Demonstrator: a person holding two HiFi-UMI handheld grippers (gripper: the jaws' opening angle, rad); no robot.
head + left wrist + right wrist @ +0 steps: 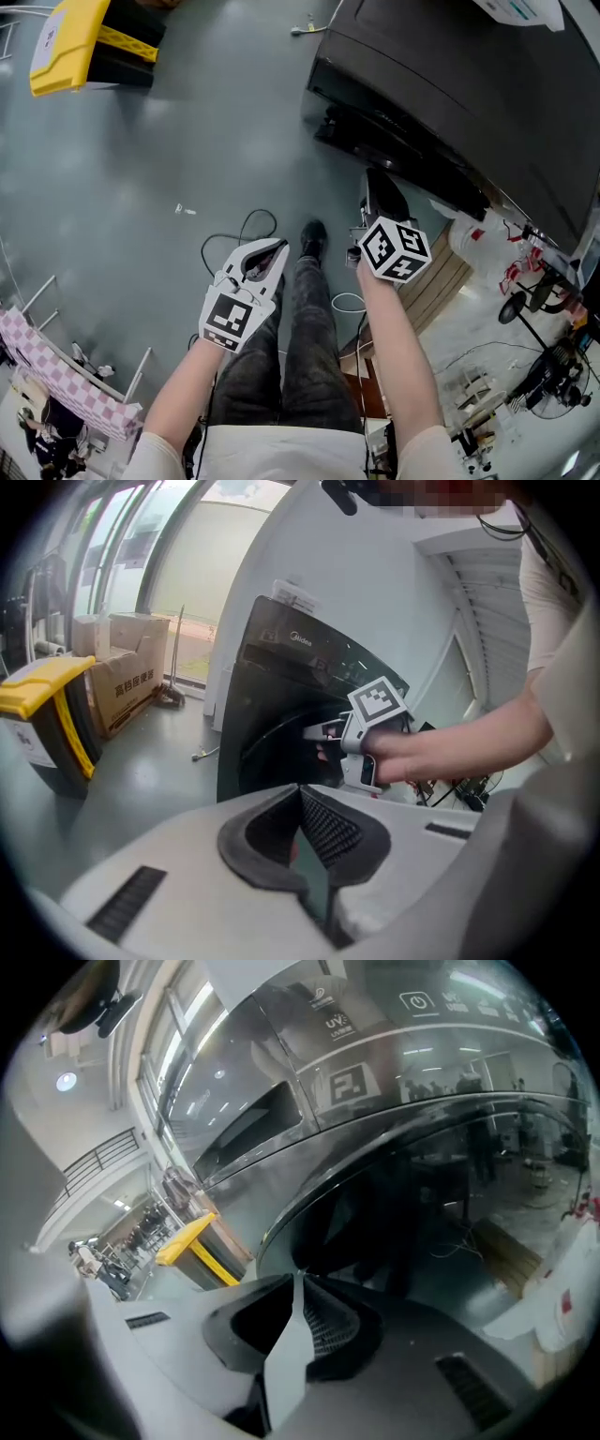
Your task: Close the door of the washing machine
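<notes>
Right gripper (298,1277): jaws pressing together at the tips, nothing sitting between them. They're pointing at the dark round door (412,1213) of the washing machine (450,94), with its rim arcing just ahead of the tips; can't tell whether they're touching it or whether the door is sitting fully shut. Left gripper (300,791): jaws also meeting tip to tip, gripping nothing, hovering over the grey floor (187,150) and facing the right gripper at the door. Yellow bin (66,42) is standing well apart from the machine.
</notes>
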